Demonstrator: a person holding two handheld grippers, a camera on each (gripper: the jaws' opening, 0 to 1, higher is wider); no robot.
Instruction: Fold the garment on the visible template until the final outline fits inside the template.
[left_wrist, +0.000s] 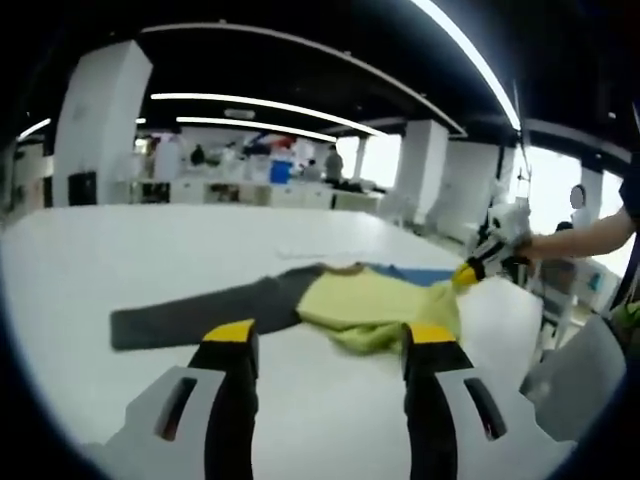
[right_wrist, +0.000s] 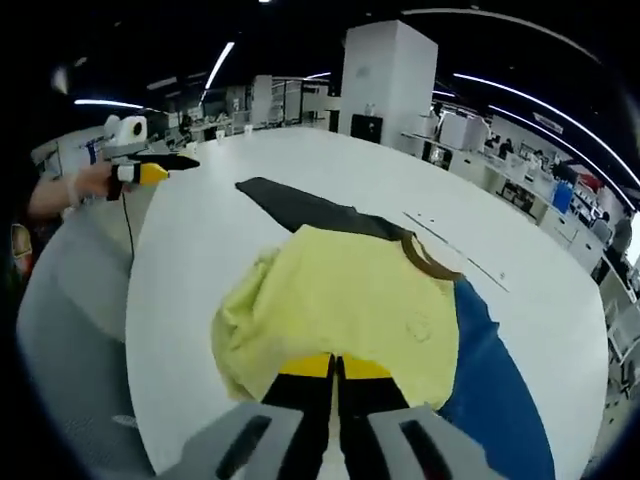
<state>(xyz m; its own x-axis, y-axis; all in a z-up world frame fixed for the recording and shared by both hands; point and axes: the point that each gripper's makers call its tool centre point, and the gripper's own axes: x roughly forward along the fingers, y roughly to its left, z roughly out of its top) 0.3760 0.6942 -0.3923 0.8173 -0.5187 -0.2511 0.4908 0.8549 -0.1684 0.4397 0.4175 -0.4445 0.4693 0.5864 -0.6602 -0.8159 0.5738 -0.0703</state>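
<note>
A yellow garment (left_wrist: 370, 305) with a dark grey sleeve (left_wrist: 200, 312) stretched out to the left lies bunched on the white table, partly over a blue template (left_wrist: 420, 274). My left gripper (left_wrist: 331, 332) hovers open just short of the garment, with nothing between its yellow-tipped jaws. In the right gripper view, my right gripper (right_wrist: 335, 368) is shut on the near edge of the yellow garment (right_wrist: 340, 300), with the blue template (right_wrist: 495, 390) showing at its right and the grey sleeve (right_wrist: 300, 210) beyond. The right gripper (left_wrist: 470, 270) pinches the garment's far right corner. The left gripper (right_wrist: 155, 170) is off the table's edge, in a hand.
The big white table (left_wrist: 150, 250) runs wide around the garment. A grey chair (left_wrist: 580, 380) stands by the table's edge, and the grey chair (right_wrist: 70, 300) is also near my left hand. White pillars, desks and people are far behind.
</note>
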